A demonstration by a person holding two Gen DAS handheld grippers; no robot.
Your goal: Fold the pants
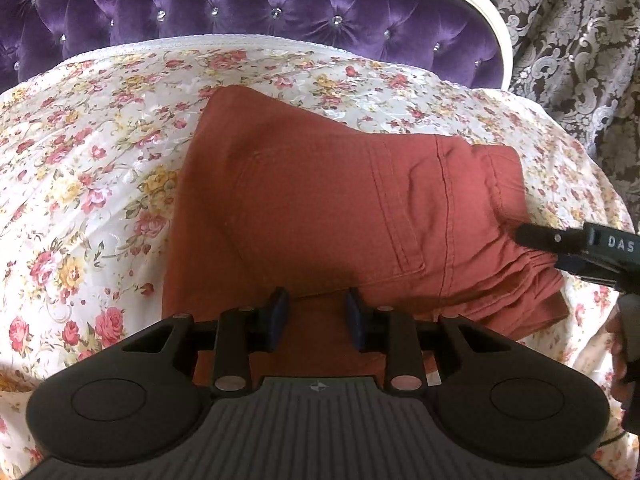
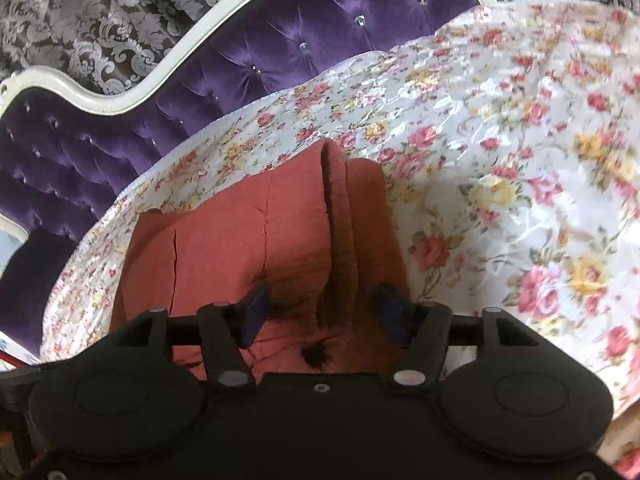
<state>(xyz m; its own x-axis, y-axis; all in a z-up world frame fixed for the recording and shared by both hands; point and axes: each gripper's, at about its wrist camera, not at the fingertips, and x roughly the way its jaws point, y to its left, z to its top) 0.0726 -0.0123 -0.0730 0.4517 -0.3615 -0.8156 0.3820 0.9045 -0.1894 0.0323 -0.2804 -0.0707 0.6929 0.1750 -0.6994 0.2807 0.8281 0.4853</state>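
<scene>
Both tools, left (image 1: 318, 314) and right (image 2: 326, 314), parted and empty, just over folded rust pants (image 1: 320, 200).

Pants (image 1: 320, 200) plain rust-red; bedspread (image 1: 100, 152) white with pink, red and yellow roses; headboard (image 1: 180, 4) tufted purple, white-framed; curtain (image 1: 580, 32) dark, silver damask.

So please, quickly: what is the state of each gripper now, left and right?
Left gripper: jaws apart over the pants; whether they pinch the fabric cannot be told.
Right gripper: jaws open, holding nothing.
</scene>
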